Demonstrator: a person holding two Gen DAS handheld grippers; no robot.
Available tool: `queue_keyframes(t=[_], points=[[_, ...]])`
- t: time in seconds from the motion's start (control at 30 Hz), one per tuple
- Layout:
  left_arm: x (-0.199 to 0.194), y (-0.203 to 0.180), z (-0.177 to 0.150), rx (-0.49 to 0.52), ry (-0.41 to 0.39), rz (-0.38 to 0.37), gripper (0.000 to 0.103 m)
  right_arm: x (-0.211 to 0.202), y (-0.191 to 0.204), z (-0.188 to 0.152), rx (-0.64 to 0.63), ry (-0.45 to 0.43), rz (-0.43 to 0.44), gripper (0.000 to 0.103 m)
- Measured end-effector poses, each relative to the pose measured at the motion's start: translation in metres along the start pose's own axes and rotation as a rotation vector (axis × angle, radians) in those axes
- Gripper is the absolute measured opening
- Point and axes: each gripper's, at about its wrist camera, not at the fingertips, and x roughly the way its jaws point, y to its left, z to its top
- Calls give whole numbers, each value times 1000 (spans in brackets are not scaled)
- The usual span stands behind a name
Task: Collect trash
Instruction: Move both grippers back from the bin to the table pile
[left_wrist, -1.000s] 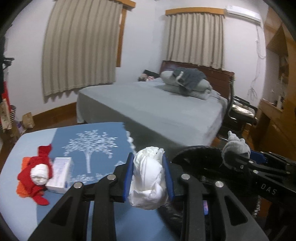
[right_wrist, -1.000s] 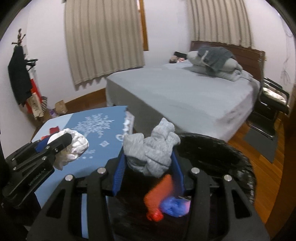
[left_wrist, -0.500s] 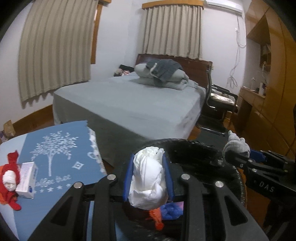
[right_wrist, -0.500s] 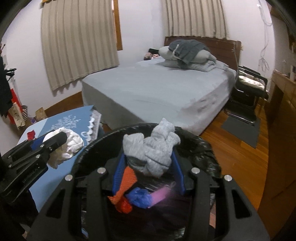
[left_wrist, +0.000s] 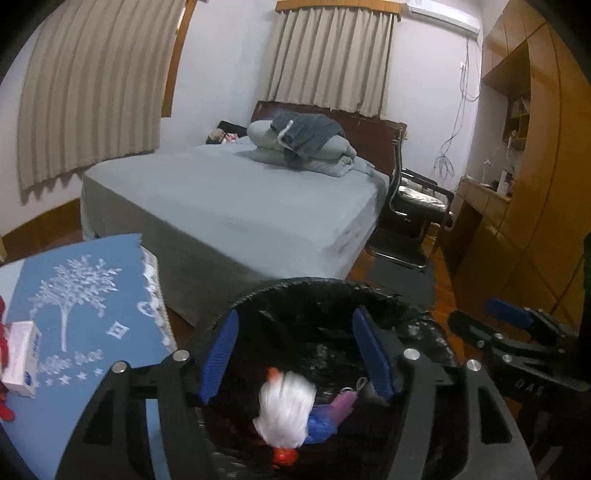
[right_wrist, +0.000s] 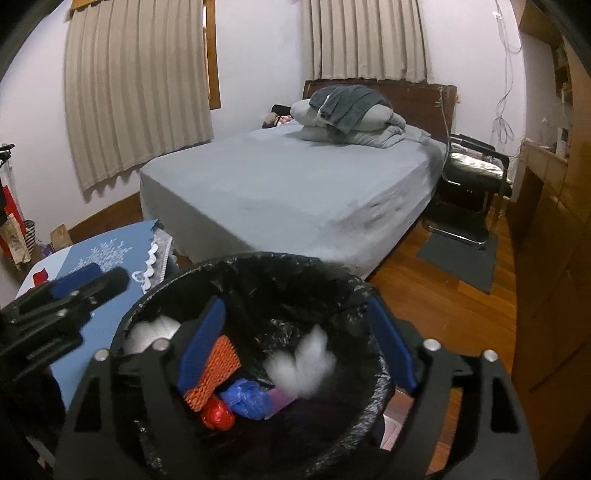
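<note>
Both grippers hover over a bin lined with a black bag (left_wrist: 332, 295) (right_wrist: 258, 266). My left gripper (left_wrist: 295, 354) is open and empty; a white crumpled wad (left_wrist: 286, 413), blurred, is below it inside the bin. My right gripper (right_wrist: 295, 343) is open and empty; a grey-white wad (right_wrist: 303, 365), blurred, is below it in the bin. The bin also holds an orange mesh piece (right_wrist: 212, 373), a blue wad (right_wrist: 245, 400), a red wad (right_wrist: 218, 415) and a purple piece (right_wrist: 279, 400).
A table with a blue tree-print cloth (left_wrist: 81, 295) stands left of the bin, bearing a small white box (left_wrist: 22, 358) and red trash (left_wrist: 3, 369) at the frame edge. A grey bed (right_wrist: 295, 184), a black chair (right_wrist: 469, 177) and wooden cabinets (left_wrist: 524, 184) stand beyond.
Both grippers opened over the bin and let go of their wads, which are dropping into it. Both moved from the table side to above the bin.
</note>
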Motion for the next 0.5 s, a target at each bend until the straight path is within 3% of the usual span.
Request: queue_keyframes(t=[0.03, 0.1, 0.2, 0.5], points=[[-3, 3, 1, 7, -6, 18, 70, 0, -2, 0, 2, -5, -5, 90], [-11, 9, 2, 13, -25, 59, 86, -2, -3, 0, 7, -14, -7, 93], [-25, 22, 5, 13, -52, 118, 95, -1, 0, 1, 13, -1, 10, 96], [-61, 72, -7, -15, -66, 273, 97, 2, 41, 4, -16, 16, 75, 97]])
